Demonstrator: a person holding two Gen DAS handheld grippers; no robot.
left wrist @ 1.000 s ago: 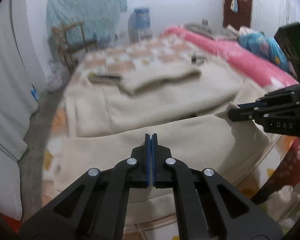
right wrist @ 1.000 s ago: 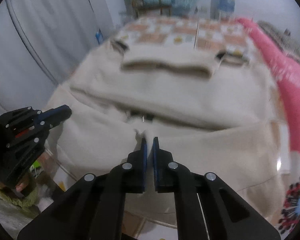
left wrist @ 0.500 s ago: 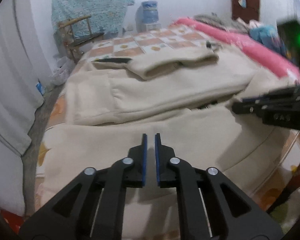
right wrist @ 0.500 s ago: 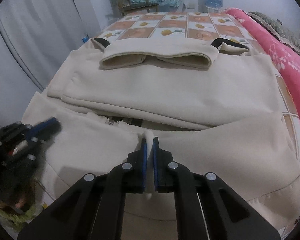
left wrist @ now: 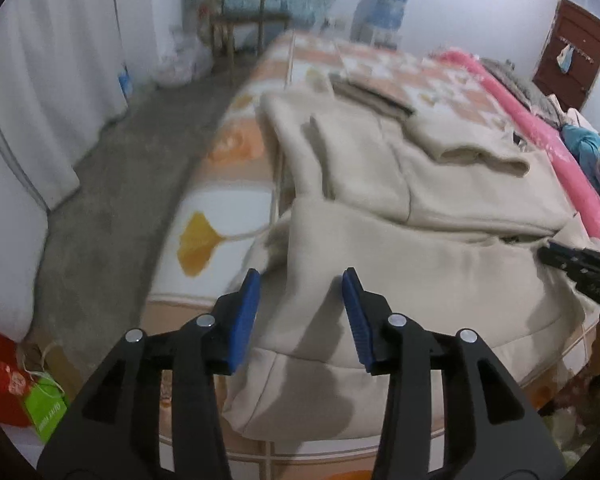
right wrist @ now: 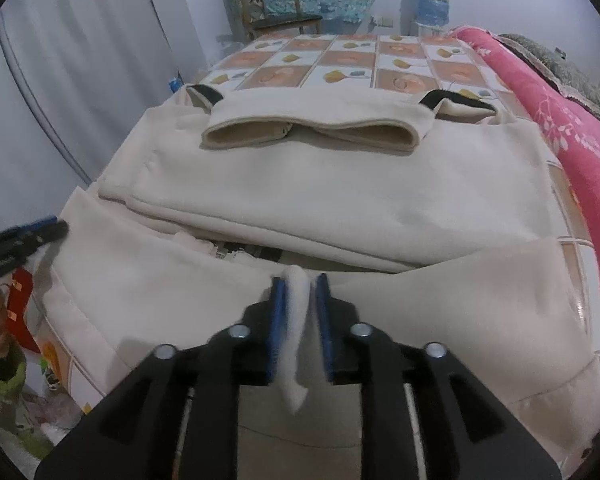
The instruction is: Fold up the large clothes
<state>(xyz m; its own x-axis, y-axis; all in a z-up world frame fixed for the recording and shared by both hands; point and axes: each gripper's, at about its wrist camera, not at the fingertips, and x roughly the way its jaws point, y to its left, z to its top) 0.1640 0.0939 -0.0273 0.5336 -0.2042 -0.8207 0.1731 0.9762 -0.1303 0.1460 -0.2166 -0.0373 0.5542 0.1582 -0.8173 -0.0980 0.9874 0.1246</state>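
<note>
A large cream garment [right wrist: 340, 200] lies flat on the bed, its near part folded back over the front edge, with a folded band [right wrist: 312, 136] across its far end. My right gripper [right wrist: 299, 280] sits at the middle of the near fold. Its jaws are opening, and a raised pinch of cream cloth [right wrist: 296, 320] stands loosely between the blue pads. My left gripper [left wrist: 300, 276] hovers over the left edge of the garment [left wrist: 420, 280], jaws opening, nothing gripped. Each gripper shows in the other's view: the left gripper [right wrist: 40, 232], the right gripper [left wrist: 556, 256].
The bed sheet [right wrist: 340, 64] has orange and white squares. A pink blanket [right wrist: 540, 104] runs along the right side. A wooden chair [right wrist: 276, 4] and a water bottle [right wrist: 432, 0] stand beyond the bed. White curtains [left wrist: 40, 100] hang left, with a red bag [left wrist: 0, 380] on the floor.
My left gripper swung left to the garment's left edge and its jaws spread wide. My right gripper stayed at the fold while its jaws parted from the cloth pinch.
</note>
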